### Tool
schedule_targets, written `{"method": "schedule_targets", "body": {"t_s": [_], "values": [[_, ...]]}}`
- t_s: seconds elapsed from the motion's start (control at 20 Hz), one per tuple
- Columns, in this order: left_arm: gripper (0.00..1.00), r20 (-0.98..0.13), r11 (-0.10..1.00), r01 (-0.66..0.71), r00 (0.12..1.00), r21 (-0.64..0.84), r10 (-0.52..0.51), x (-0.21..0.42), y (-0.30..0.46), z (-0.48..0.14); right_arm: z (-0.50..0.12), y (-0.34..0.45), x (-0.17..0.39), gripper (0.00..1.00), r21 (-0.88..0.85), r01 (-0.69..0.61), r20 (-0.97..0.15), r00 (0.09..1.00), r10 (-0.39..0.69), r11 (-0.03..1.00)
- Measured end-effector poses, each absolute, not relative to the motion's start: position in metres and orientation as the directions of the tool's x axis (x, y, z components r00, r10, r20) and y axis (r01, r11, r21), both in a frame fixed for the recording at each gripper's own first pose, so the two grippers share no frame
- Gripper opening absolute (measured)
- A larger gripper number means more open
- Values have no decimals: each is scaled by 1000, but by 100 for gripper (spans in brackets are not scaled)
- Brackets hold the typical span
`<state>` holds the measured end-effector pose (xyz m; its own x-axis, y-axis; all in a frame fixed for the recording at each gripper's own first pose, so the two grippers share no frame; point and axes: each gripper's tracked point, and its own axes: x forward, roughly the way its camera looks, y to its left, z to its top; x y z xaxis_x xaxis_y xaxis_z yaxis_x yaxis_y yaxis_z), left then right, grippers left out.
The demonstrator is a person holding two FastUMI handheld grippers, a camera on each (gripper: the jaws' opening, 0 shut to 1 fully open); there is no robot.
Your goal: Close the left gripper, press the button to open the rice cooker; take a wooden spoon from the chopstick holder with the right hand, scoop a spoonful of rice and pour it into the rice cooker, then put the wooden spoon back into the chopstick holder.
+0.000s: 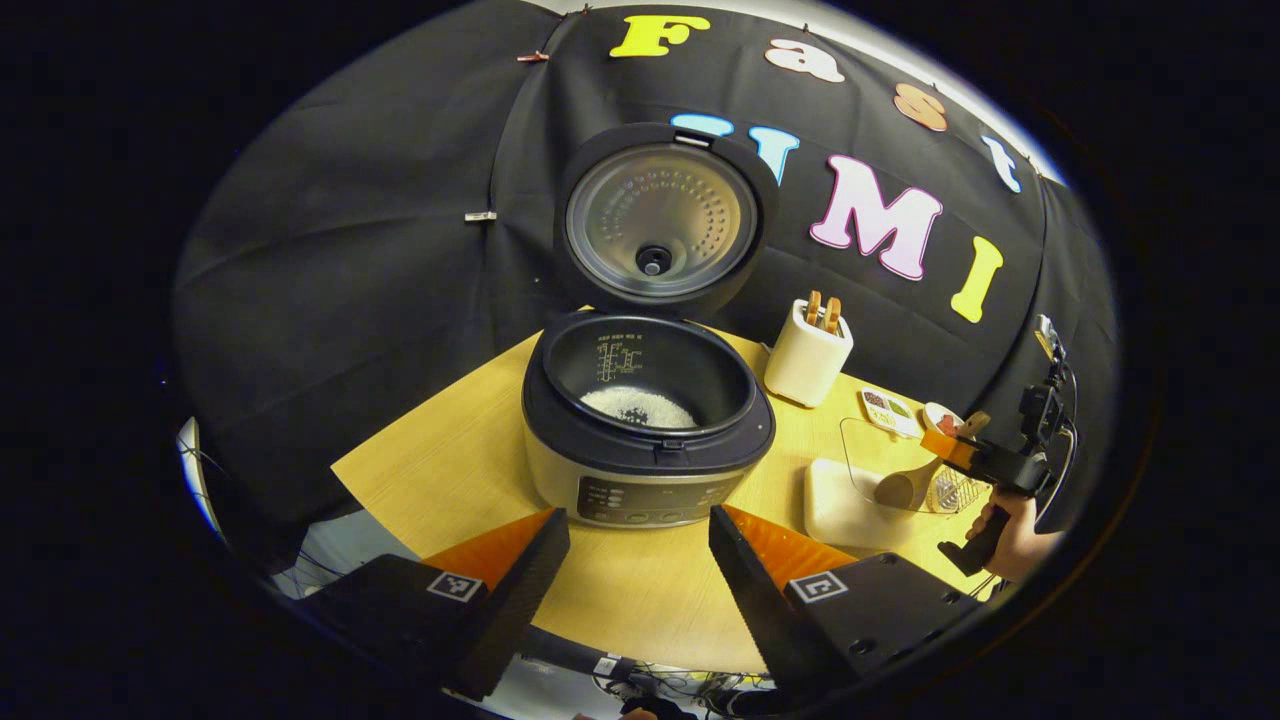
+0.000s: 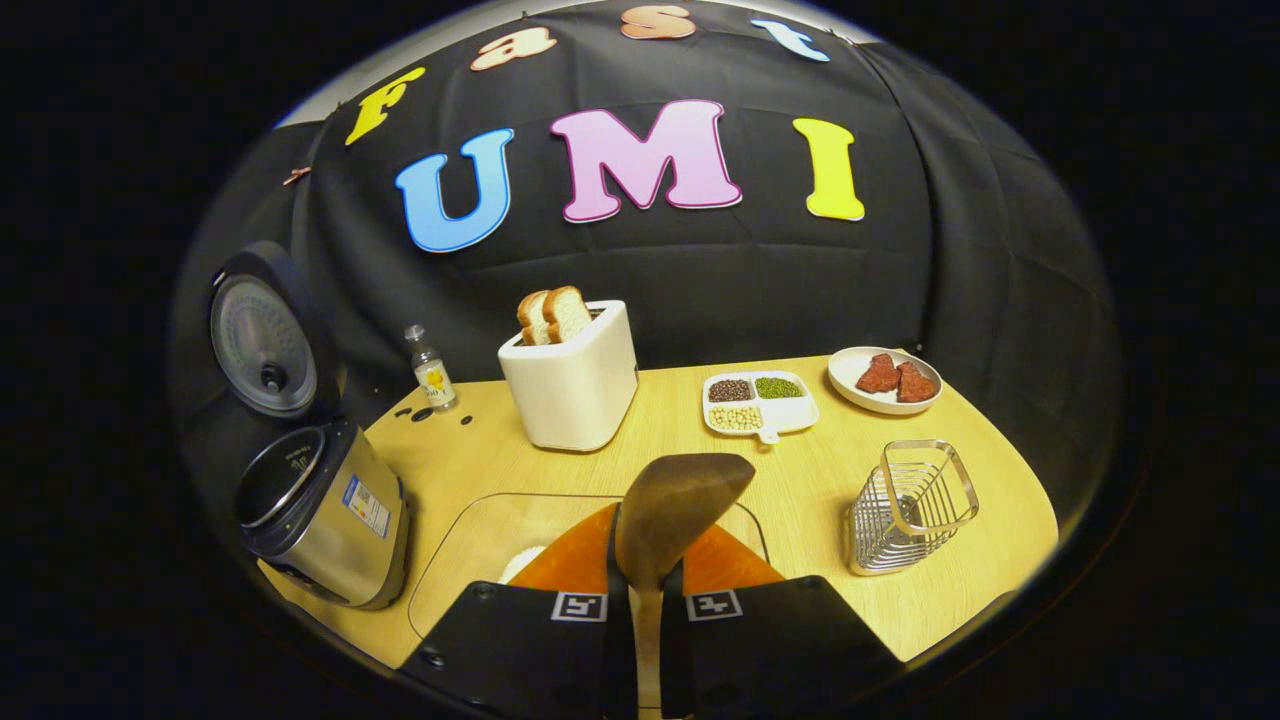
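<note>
Pinching the wooden spoon [image 2: 668, 520], the right gripper [image 2: 645, 590] seemingly hovers above rice.

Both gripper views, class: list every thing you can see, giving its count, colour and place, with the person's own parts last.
rice cooker: one, silver and black, lid up, left on table
toaster: one, white, two bread slices, back of table
small bottle: one, clear, beside toaster
divided dish: one, white, holding beans
plate: one, white, two red pieces, back right
wire holder: one, metal, right
clear container: one, under spoon
wooden spoon: one, brown
table: one, light wood
left gripper: open
right gripper: holds spoon
hand: one, holding right gripper
</note>
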<state>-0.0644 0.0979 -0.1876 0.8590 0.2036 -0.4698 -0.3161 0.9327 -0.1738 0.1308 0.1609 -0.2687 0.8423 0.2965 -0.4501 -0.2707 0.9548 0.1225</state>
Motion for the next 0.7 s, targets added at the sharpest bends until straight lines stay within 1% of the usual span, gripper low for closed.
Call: {"method": "schedule_targets", "body": {"t_s": [0.25, 0.35, 0.4, 0.45, 0.7], "values": [[95, -477, 927, -313, 859, -205, 185, -64, 96, -185, -278, 174, 124, 14, 209, -196, -514, 811, 278, 958], [95, -456, 924, -304, 873, -232, 173, -57, 96, -173, -278, 178, 126, 13, 243, -174, -529, 801, 281, 954], [92, -445, 925, -296, 880, -240, 166, -56, 94, -171, -280, 181, 124, 14, 259, -163, -539, 794, 282, 952], [95, -441, 927, -289, 883, -241, 161, -54, 93, -170, -280, 184, 124, 14, 274, -152, -547, 788, 284, 949], [95, -450, 937, -266, 882, -225, 143, -51, 95, -172, -280, 206, 118, 14, 398, -83, -589, 740, 324, 914]]}}
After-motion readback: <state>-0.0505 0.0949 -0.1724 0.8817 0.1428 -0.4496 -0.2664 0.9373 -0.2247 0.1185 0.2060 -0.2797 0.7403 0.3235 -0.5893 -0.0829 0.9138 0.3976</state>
